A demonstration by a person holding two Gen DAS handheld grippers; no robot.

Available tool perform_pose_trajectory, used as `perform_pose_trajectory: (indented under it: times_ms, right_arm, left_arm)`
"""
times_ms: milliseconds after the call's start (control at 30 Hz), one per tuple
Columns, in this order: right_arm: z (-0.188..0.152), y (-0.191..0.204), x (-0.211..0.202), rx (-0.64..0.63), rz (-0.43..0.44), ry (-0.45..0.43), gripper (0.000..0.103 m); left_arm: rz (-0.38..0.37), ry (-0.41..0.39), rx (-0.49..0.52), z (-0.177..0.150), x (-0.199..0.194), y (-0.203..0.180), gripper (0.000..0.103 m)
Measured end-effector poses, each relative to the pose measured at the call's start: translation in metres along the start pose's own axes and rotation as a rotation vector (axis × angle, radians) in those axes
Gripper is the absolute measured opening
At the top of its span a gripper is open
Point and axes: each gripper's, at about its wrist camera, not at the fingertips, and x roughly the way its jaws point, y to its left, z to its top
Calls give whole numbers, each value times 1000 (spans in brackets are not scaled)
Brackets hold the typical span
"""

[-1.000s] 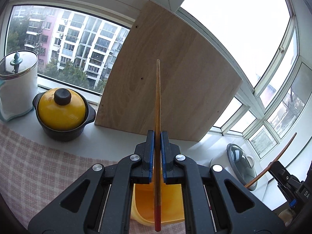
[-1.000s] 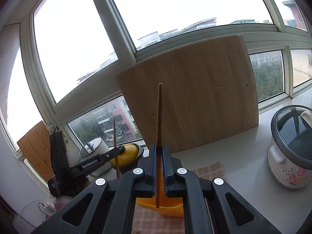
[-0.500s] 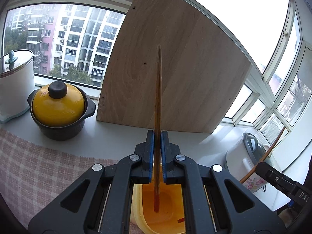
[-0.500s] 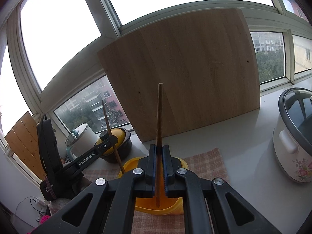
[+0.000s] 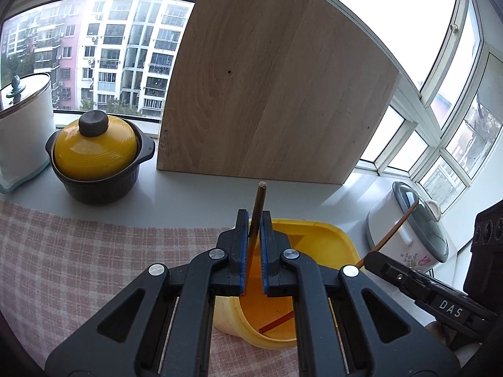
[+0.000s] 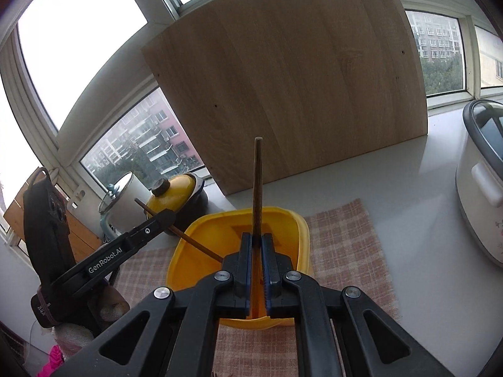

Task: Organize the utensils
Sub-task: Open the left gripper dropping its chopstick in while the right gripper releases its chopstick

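While both chopsticks hang over the yellow tub (image 6: pixel 284 220), you hold them: left tongs (image 5: pixel 253 253) pinching one chopstick (image 5: pixel 258 207), right tongs (image 6: pixel 258 270) pinching another chopstick (image 6: pixel 257 188); neither released yet.

Your count: two grippers, two chopsticks, one yellow tub.

You hold two grippers, the left gripper (image 5: pixel 253 248) and the right gripper (image 6: pixel 258 267), each with one chopstick: the left chopstick (image 5: pixel 257 207) and the right chopstick (image 6: pixel 257 188). Under them you have one yellow tub (image 6: pixel 298 229) on one checked cloth (image 6: pixel 342 238), which lies on the single bench (image 6: pixel 408 194). At 10 o'clock from the tub you have one yellow-lidded pot (image 5: pixel 94 154) and, beyond it, one white canister (image 5: pixel 22 125). At 12 o'clock stands one wooden board (image 5: pixel 276 94). At 3 o'clock you have one rice cooker (image 5: pixel 408 226).
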Motion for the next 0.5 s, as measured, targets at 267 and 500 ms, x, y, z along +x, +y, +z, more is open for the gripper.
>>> perform_pose_trajectory:
  times_ms: [267, 500]
  right_arm:
    - [-11, -1, -1, -10, -6, 13, 41]
    - [-23, 0, -16, -26, -28, -2, 48]
  left_arm:
    - [-4, 1, -7, -4, -15, 3, 35]
    - [9, -12, 10, -8, -33, 7, 35]
